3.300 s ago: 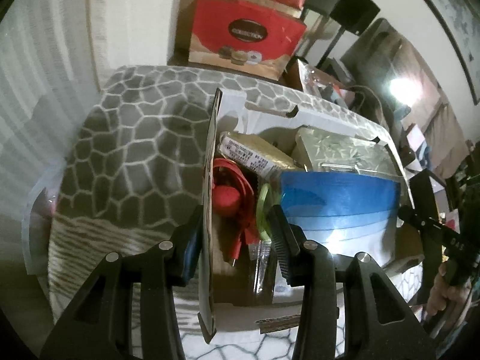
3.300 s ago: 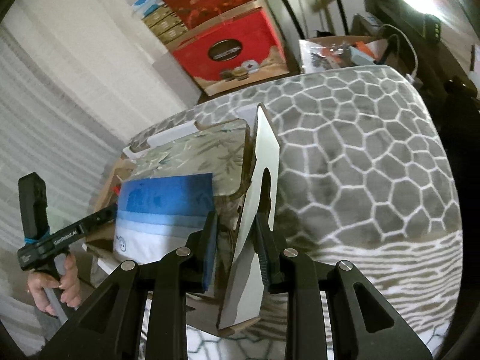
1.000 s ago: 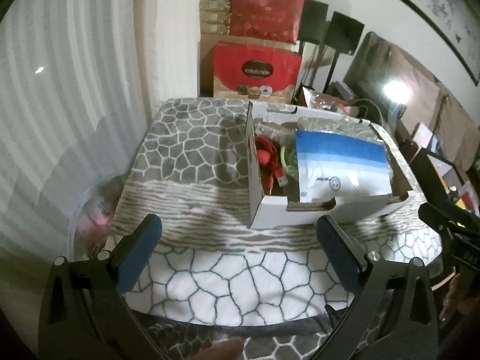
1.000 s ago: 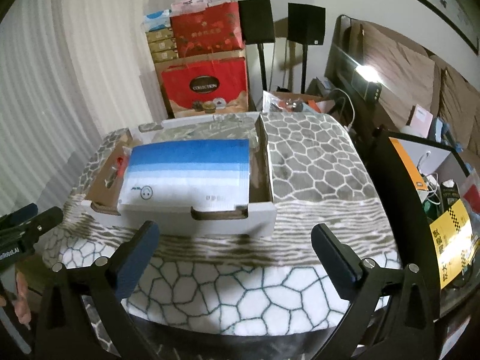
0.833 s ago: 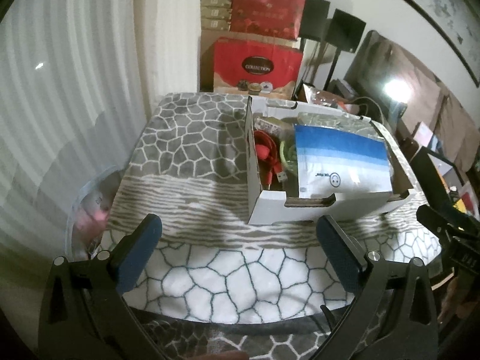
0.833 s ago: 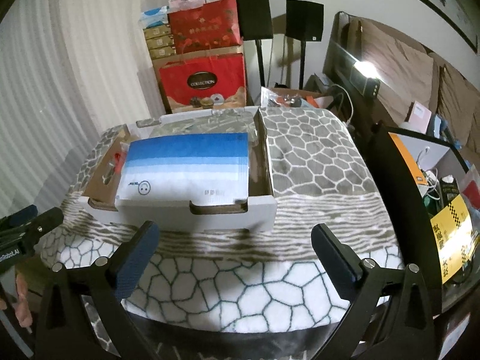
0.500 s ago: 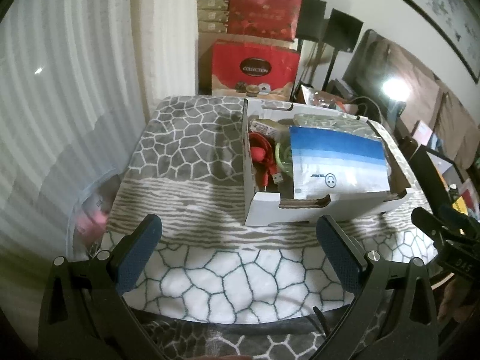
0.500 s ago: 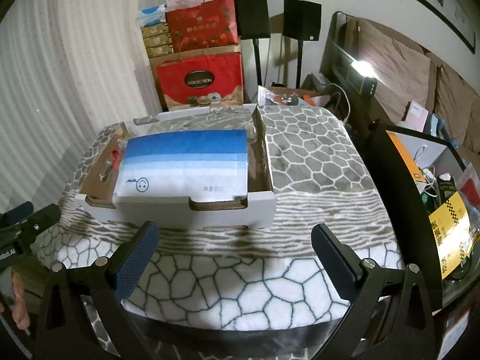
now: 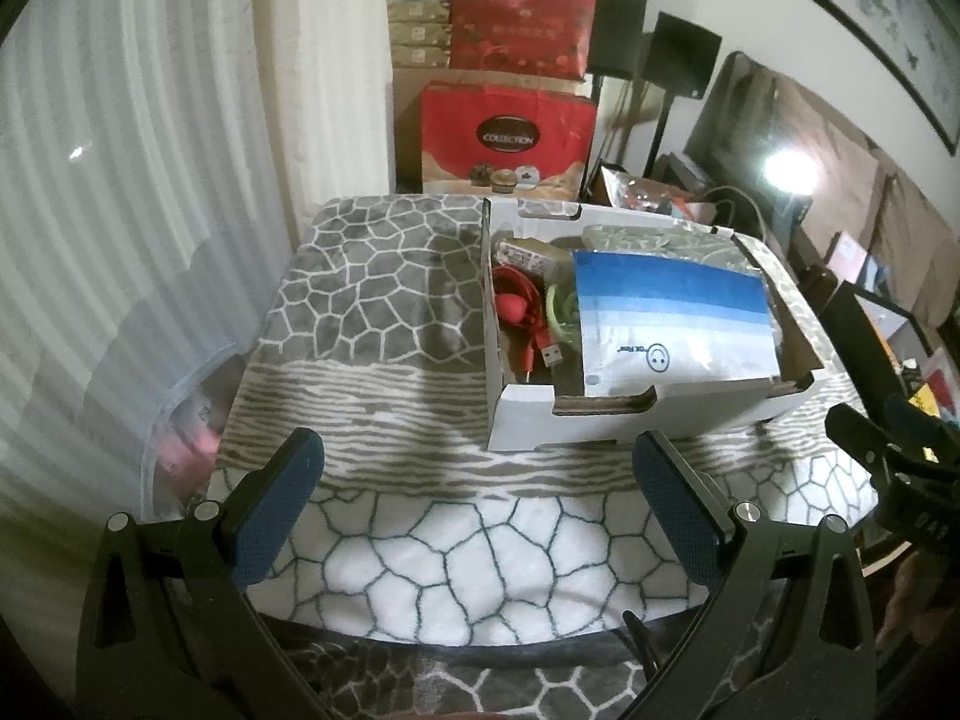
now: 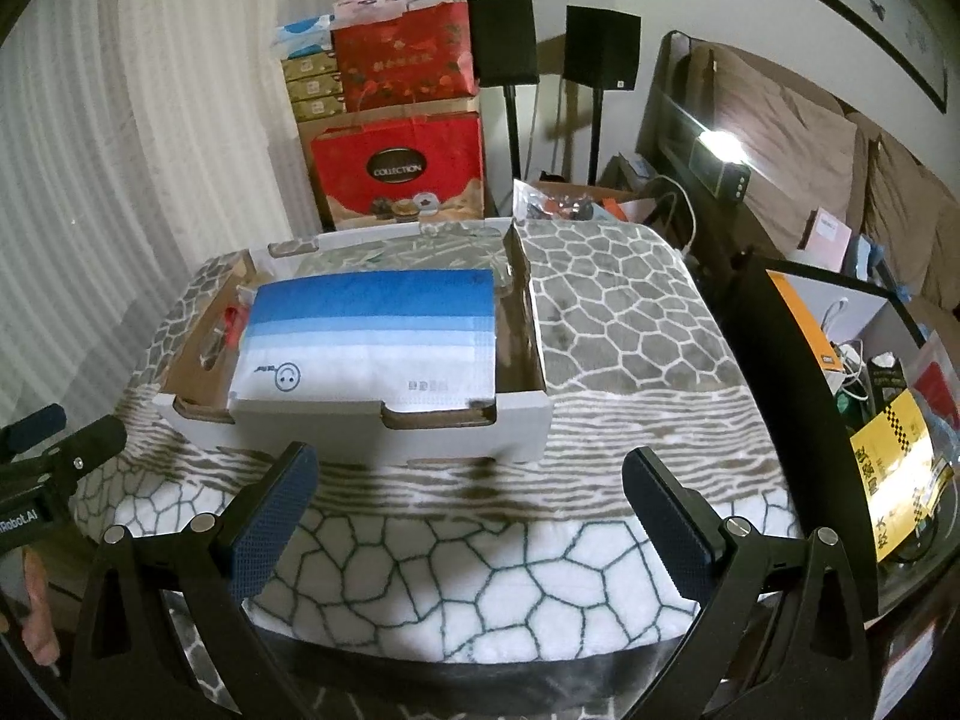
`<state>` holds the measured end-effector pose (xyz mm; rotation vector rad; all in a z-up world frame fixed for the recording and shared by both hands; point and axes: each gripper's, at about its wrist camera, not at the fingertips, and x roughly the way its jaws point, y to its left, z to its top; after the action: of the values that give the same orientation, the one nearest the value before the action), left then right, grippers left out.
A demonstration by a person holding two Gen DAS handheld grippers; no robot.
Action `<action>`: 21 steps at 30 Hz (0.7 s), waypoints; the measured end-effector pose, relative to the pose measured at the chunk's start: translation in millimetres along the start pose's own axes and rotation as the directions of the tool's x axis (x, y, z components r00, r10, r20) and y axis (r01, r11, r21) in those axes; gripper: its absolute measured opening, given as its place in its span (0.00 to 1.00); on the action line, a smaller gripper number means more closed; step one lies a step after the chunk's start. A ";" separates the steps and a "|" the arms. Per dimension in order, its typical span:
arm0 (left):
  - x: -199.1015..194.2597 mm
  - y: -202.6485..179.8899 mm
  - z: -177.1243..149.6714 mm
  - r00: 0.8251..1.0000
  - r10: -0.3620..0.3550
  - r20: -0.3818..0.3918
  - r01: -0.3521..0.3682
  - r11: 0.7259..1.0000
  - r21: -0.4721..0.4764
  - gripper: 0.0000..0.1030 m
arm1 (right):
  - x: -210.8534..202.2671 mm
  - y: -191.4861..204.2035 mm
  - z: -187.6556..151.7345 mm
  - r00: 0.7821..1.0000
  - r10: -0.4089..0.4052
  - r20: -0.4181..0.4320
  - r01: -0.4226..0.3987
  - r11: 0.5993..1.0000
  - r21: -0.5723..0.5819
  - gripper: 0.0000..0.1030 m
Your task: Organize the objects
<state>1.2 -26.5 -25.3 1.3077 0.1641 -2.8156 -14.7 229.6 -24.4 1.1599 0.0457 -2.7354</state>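
A white cardboard box (image 9: 600,420) (image 10: 420,429) stands on the patterned blanket. In it lie a blue-and-white pack (image 9: 672,324) (image 10: 372,330), a red cable (image 9: 522,312), a green item (image 9: 558,306) and a leaf-patterned packet (image 9: 648,237). My left gripper (image 9: 477,480) is open and empty, held back from the box's near left corner. My right gripper (image 10: 468,483) is open and empty, held back in front of the box's near wall. Each gripper shows at the edge of the other's view.
The grey and white blanket (image 9: 372,300) (image 10: 630,324) covers the table. Red gift bags and stacked boxes (image 9: 510,138) (image 10: 399,171) stand behind it. A curtain (image 9: 120,180) hangs on the left. A dark shelf with clutter (image 10: 840,372) stands on the right.
Both grippers let go of the box's side walls, opened wide and pulled back from the box. In the last second they barely moved.
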 end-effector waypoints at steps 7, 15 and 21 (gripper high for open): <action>-0.9 1.0 0.6 1.000 -0.003 0.002 0.003 1.000 -0.007 1.00 | -0.6 1.9 0.4 1.000 -0.002 0.002 0.002 1.000 -0.001 0.99; -1.6 1.5 0.6 1.000 -0.002 0.000 0.002 1.000 -0.009 1.00 | -0.5 2.8 1.3 1.000 -0.003 0.003 0.003 1.000 -0.004 0.99; -1.2 1.2 0.4 1.000 -0.001 -0.001 0.001 1.000 -0.008 1.00 | -1.2 4.9 1.6 1.000 -0.003 0.005 0.003 1.000 -0.006 0.99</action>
<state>1.7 -27.8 -24.3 1.3077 0.1762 -2.8125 -14.2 224.8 -22.2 1.1529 0.0555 -2.7389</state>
